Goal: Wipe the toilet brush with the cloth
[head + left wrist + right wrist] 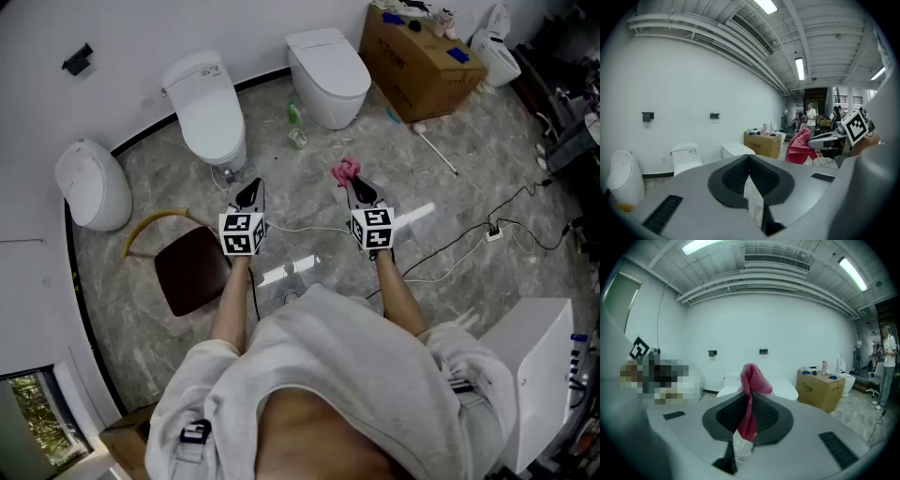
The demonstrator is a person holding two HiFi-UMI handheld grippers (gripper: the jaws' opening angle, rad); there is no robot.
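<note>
Head view first: looks down on a marble floor (309, 187) with both tongs held out level, side by side but apart. Finds the right tongs (360, 192) pinching a pink cloth (345, 171) by one end, bunched upward, probably to leave a free wad for wiping. Shows the left tongs (249, 192) carrying nothing. Cannot pick out a toilet brush for certain; notes a white stick (437, 150) lying beside a cardboard box (422, 56) — possibly it.

Left gripper view: confirms tips pressed together and empty, with the cloth off to the right, clear of them. Makes out dark print on the box, too small to read.

Right gripper view: has the jaws clamped on the cloth, top poking above them. Reads no brand anywhere — only square markers on the cubes.
</note>
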